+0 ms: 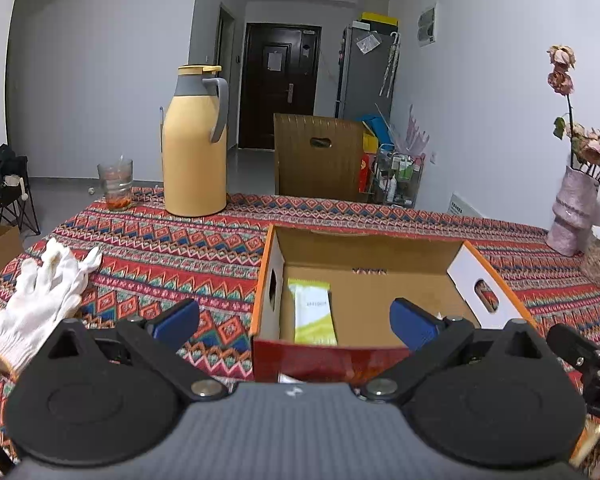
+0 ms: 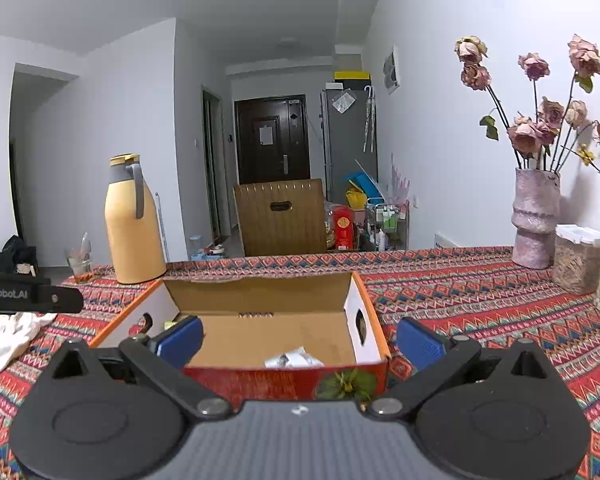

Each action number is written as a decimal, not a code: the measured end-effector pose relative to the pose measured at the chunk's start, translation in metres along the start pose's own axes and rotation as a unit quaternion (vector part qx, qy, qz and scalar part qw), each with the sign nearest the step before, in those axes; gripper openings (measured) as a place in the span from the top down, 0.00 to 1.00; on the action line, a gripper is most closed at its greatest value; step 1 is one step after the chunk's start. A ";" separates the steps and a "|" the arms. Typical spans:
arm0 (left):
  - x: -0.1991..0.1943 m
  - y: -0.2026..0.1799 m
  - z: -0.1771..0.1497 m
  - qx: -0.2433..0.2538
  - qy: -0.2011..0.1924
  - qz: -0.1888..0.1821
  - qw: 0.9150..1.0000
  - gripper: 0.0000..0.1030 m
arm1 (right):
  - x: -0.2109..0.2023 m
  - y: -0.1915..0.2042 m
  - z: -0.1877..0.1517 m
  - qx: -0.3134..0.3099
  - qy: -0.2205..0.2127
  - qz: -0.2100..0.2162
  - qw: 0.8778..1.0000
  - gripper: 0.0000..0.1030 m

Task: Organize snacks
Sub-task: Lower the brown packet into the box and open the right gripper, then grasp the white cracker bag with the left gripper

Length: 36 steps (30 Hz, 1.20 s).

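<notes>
Above the near rim of the open box (image 1: 364,248), both tools (image 1: 296,322) (image 2: 298,340) gape wide, empty.

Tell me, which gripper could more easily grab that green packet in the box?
Probably the left gripper: it is open, and the green packet lies by the box wall nearest it.

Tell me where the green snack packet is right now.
In the left wrist view, the green snack packet lies flat on the floor of the open cardboard box, against its left wall, ahead of the open left gripper.
</notes>
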State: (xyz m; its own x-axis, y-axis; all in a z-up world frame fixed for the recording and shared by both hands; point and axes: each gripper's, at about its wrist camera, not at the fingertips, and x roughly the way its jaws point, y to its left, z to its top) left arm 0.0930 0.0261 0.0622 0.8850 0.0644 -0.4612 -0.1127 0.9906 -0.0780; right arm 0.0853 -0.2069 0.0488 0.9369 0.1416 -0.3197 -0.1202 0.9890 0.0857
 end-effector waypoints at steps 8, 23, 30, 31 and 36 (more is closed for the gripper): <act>-0.019 0.007 -0.030 0.005 0.013 -0.004 1.000 0.00 | -0.025 -0.002 -0.025 -0.009 0.021 -0.001 1.000 0.00; -0.023 0.025 -0.084 0.005 0.046 0.002 0.999 0.00 | -0.041 -0.031 -0.067 -0.006 0.066 -0.034 0.997 0.00; -0.017 0.024 -0.084 0.004 0.053 0.007 0.999 0.00 | -0.029 -0.051 -0.067 0.002 0.075 -0.058 0.996 0.00; -0.016 0.023 -0.084 0.005 0.054 0.007 0.999 0.00 | -0.027 -0.053 -0.067 0.001 0.076 -0.060 0.995 0.00; -0.012 0.020 -0.084 0.007 0.059 0.009 0.998 0.00 | -0.010 -0.061 -0.059 -0.006 0.076 -0.059 0.995 0.00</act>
State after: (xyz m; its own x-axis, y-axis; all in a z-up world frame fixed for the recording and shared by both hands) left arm 0.0419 0.0350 -0.0077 0.8235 0.0676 -0.5633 -0.1206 0.9910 -0.0574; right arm 0.0643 -0.2661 -0.0089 0.8848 0.0277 -0.4651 -0.0170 0.9995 0.0271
